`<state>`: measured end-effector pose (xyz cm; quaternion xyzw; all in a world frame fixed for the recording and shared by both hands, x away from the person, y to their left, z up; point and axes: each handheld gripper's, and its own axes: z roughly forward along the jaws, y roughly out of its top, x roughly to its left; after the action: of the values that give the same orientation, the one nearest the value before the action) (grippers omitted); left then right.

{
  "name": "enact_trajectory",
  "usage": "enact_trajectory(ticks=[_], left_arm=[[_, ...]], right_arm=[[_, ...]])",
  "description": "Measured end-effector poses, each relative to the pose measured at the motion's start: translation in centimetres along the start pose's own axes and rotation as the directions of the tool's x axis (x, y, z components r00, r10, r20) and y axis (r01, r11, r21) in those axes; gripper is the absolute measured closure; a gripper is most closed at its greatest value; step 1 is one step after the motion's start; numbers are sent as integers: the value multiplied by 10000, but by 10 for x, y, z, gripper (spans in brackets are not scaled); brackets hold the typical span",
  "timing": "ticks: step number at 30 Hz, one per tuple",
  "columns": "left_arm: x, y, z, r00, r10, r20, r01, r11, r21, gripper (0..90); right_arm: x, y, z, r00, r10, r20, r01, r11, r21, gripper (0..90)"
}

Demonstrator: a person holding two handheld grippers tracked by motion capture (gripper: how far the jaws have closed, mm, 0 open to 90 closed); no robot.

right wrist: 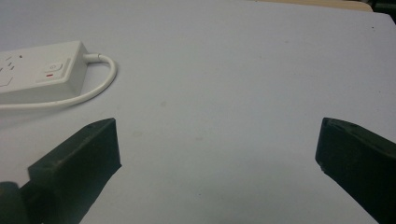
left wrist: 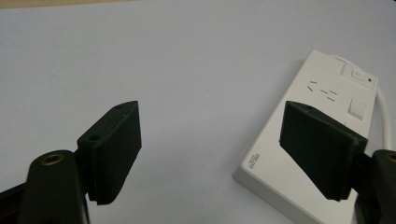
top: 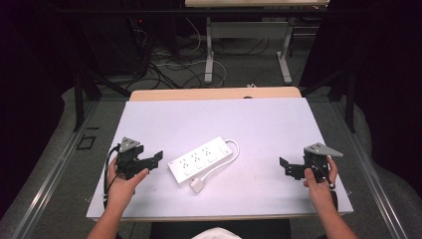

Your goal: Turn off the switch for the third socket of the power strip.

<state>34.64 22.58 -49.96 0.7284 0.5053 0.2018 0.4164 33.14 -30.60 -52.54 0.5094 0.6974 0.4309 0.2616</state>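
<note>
Both forearms enter from the near edge of the white worktop (top: 259,124), each hand carrying a black claw. At the near left, the left claw (top: 157,158) lies low over the surface, pointing toward the middle; its jaws stand apart with nothing between them, and in the left gripper view one jaw overlaps the near end of the white power strip (left wrist: 322,135) without pressing on it. At the near right, the right claw (top: 283,167) faces inward, well apart from the strip, its jaws spread wide over bare surface and gripping nothing.

Between the two claws, slightly left of centre, the power strip (top: 201,159) lies flat and diagonal. Its white cable (top: 226,158) loops out of the far end and runs back along the strip's right side to a white plug (top: 197,186) resting just beside the near end.

Beyond the far edge of the worktop, dark cables (top: 164,74) sprawl on the floor around grey table legs (top: 209,52).
</note>
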Motion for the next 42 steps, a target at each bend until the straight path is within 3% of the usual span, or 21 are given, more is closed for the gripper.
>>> enact_trajectory(ticks=[6, 10, 34, 38, 42], left_arm=[[-4, 8, 1, 9966, 825, -93, -823, 9965, 168, 229], [-7, 13, 1, 9944, 1057, -26, -1056, 9940, 299, 229], [-26, 30, 1, 9919, 943, 849, -1019, 9908, 896, 292], [-30, 31, 2, 9925, 693, 1004, -790, 9922, 964, 296], [-32, 33, 3, 9915, 725, 1076, -846, 9900, 1126, 299]], right_arm=[[0, 0, 1, 10000, -49, -8, 49, 10000, 48, 0], [0, 0, 1, 10000, -44, -17, 44, 10000, 79, 0], [2, -1, 2, 9999, -17, -139, 20, 9997, 230, 0], [2, -1, 3, 9998, -2, -180, 6, 9998, 211, 0], [3, -1, 3, 9998, -5, -200, 9, 9998, 220, 0]])
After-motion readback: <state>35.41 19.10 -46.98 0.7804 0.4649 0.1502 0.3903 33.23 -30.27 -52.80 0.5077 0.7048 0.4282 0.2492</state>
